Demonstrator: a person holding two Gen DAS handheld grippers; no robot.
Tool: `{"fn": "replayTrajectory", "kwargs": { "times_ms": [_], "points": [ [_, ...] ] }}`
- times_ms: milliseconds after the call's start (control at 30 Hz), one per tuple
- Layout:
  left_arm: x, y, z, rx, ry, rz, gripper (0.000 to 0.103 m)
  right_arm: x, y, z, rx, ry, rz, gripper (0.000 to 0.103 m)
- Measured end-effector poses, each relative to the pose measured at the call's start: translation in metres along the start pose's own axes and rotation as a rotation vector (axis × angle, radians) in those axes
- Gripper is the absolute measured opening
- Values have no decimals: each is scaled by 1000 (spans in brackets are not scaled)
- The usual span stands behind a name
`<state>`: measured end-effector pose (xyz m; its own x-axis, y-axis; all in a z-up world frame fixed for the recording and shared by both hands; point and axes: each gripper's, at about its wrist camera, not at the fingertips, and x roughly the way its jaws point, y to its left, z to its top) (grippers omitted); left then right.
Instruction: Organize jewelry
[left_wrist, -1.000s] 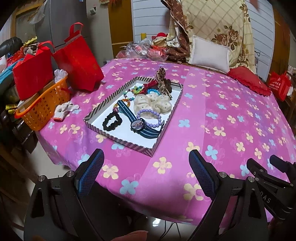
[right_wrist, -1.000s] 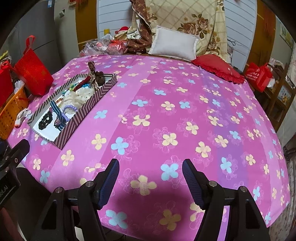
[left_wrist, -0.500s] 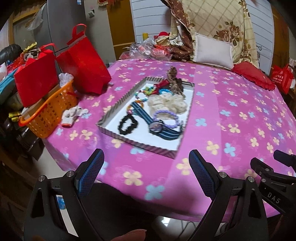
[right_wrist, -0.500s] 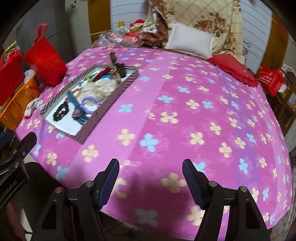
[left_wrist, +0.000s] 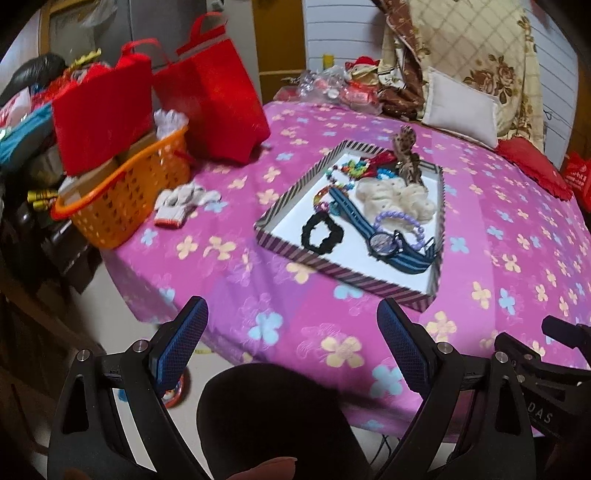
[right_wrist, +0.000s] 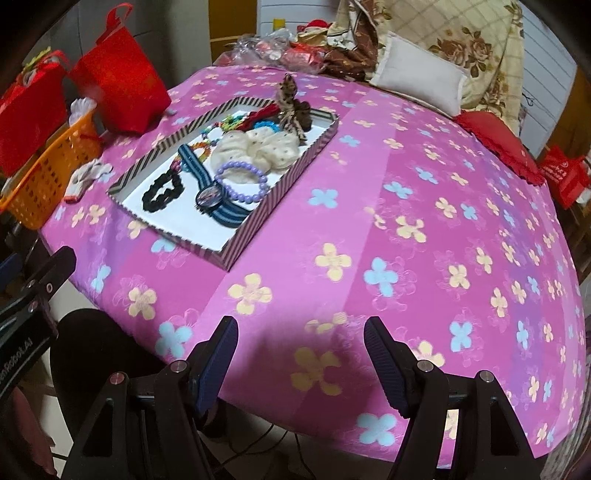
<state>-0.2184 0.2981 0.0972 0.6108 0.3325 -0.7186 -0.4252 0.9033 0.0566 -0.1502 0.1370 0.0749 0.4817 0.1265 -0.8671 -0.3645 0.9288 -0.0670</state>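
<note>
A: Both your claws were released: left gripper (left_wrist: 291, 336) and right gripper (right_wrist: 301, 354) hung wide apart, holding nothing, off the near edge of the pink flowered bedspread (right_wrist: 424, 229).

B: Jewelry?

A: All in the striped shallow cardboard tray (right_wrist: 273, 199) near your left edge: blue striped-strap watch (right_wrist: 210, 194) touching the purple bead bracelet (right_wrist: 242, 181), black scrunchie (right_wrist: 162, 192) beside them.

B: Risk?

A: A pinch could've snagged both. Readable: "DAS", partly.

Watch (left_wrist: 384, 242) in tray (left_wrist: 280, 201); basket (left_wrist: 122, 206) left of tray.
</note>
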Motion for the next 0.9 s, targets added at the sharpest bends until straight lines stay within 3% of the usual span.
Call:
{"fn": "replayTrajectory", "kwargs": {
  "times_ms": [900],
  "points": [
    [0, -12, -7, 23, 28, -56, 93, -3, 2, -12, -9, -26, 7, 68]
  ]
}}
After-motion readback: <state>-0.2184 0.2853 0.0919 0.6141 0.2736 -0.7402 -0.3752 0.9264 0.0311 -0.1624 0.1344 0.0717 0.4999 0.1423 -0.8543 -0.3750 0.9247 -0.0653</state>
